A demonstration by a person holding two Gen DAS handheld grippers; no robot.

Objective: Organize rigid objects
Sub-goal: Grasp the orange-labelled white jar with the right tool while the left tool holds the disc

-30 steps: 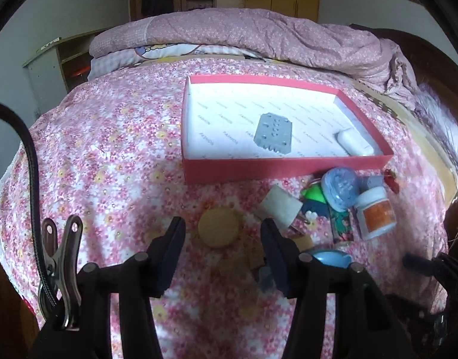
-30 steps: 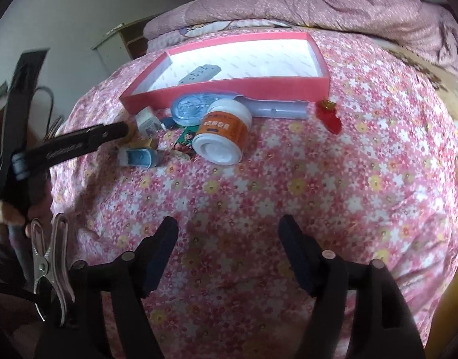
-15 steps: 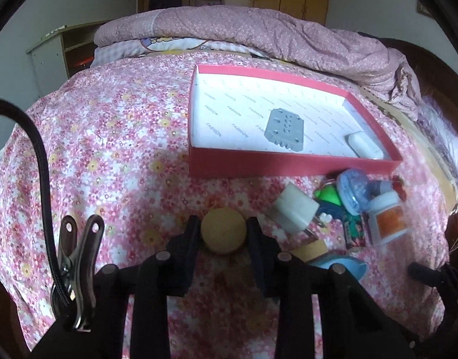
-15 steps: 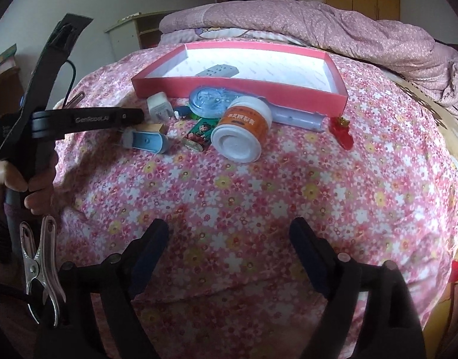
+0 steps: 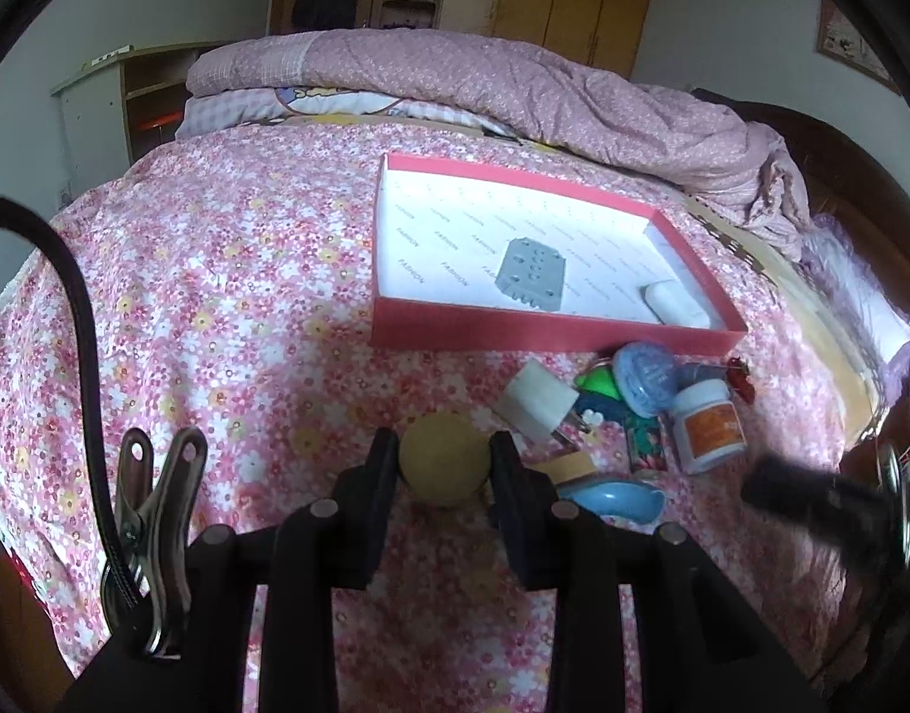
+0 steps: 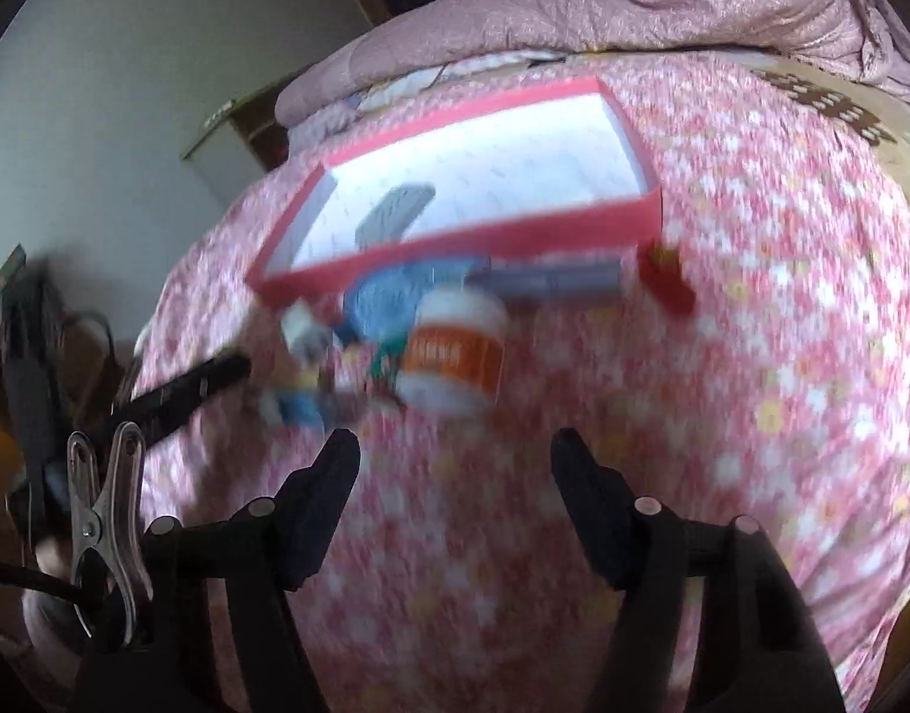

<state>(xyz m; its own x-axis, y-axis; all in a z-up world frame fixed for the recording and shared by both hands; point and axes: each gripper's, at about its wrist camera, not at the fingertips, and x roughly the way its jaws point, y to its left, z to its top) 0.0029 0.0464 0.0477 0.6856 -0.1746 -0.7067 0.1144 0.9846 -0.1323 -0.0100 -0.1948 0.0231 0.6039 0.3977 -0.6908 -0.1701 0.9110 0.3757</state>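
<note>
Taking the red box (image 5: 550, 327) on the flowered bedspread (image 5: 217, 297) as the marker, the left gripper (image 5: 443, 463) sits on the near side of it, toward its left end, with both black fingers pressed against a round tan disc (image 5: 443, 463) so that the disc is pinched between them just above the cloth. Inside the box a grey flat piece with holes (image 5: 531, 274) lies near the middle, and a small white oblong (image 5: 675, 304) rests in the near right corner. In front of the box's near wall, toward its right half, lies a huddle of small things: a white plug cube (image 5: 538, 398), a green piece (image 5: 597, 383), a pale blue round lid (image 5: 645, 377), a white jar with an orange label (image 5: 707, 425) lying on its side, and a light blue curved piece (image 5: 615, 496) closest to the viewer. A small red object (image 5: 739, 373) lies just off the box's near right corner. In the right wrist view, badly blurred, the right gripper (image 6: 455, 463) hangs with its fingers spread wide and nothing between them, on the near side of the jar and well short of the box.
</note>
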